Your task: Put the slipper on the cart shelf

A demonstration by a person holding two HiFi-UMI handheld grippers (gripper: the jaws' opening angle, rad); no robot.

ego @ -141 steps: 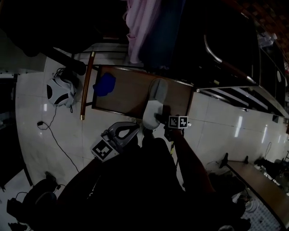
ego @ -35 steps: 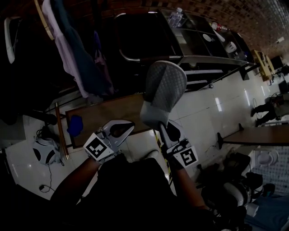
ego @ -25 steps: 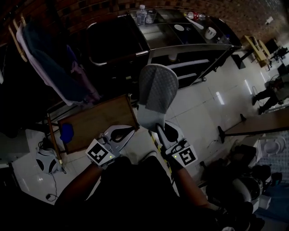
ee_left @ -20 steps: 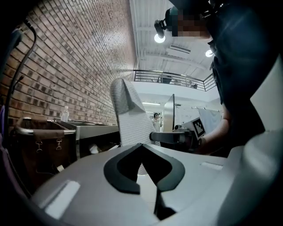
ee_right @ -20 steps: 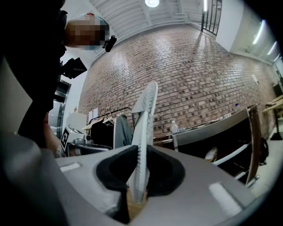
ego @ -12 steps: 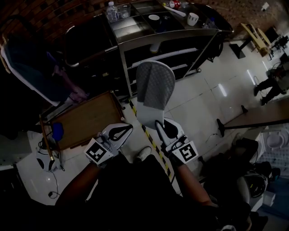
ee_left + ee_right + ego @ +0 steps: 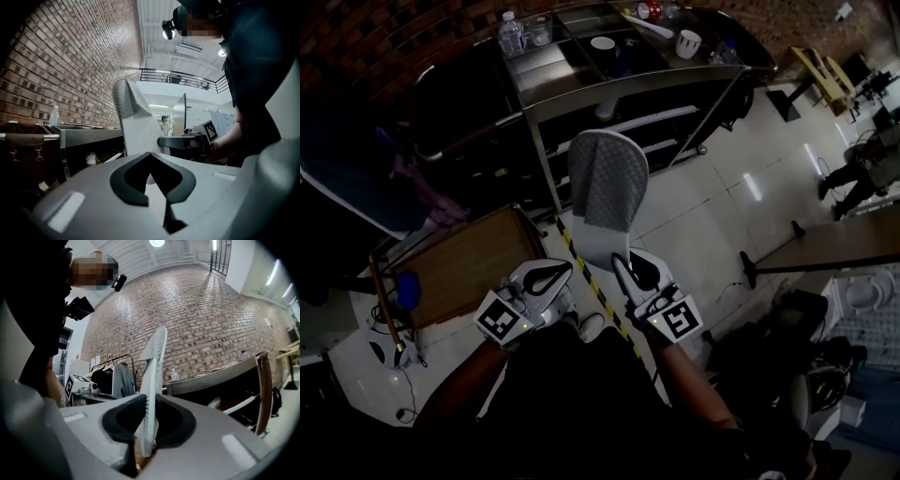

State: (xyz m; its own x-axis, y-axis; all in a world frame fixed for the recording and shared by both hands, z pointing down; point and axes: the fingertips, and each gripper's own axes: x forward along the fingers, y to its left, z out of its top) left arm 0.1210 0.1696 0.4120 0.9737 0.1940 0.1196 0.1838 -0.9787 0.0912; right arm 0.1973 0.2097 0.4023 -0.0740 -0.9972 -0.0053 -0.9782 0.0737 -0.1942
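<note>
1. Your right tongs [image 7: 621, 267] pinch the slipper [image 7: 605, 183] at its heel end. In the right gripper view the sole stands edge-on between the pads, so you grip the thin part and the toe is free to lead.
2. Your left tongs [image 7: 551, 274] are pressed together on nothing, just beside the right. They carry no load and look like a spare, on hand to steady the slipper if it sags.
3. The slipper hangs in the air, reaching out ahead of your hands with its textured face up. It is over the floor tiles and the striped tape [image 7: 598, 289], and on no shelf yet.
4. The wooden bench [image 7: 469, 262] lies off to the left, clear of the line you are carrying along.
5. The cart [image 7: 581, 89] stands beyond the toe, its open shelves [image 7: 661, 120] facing you. Its top holds a bottle [image 7: 511, 36], a bowl [image 7: 602, 43] and a cup [image 7: 687, 43], so a lower shelf looks like the likelier spot, and holding the slipper level suits sliding it in toe first.
</note>
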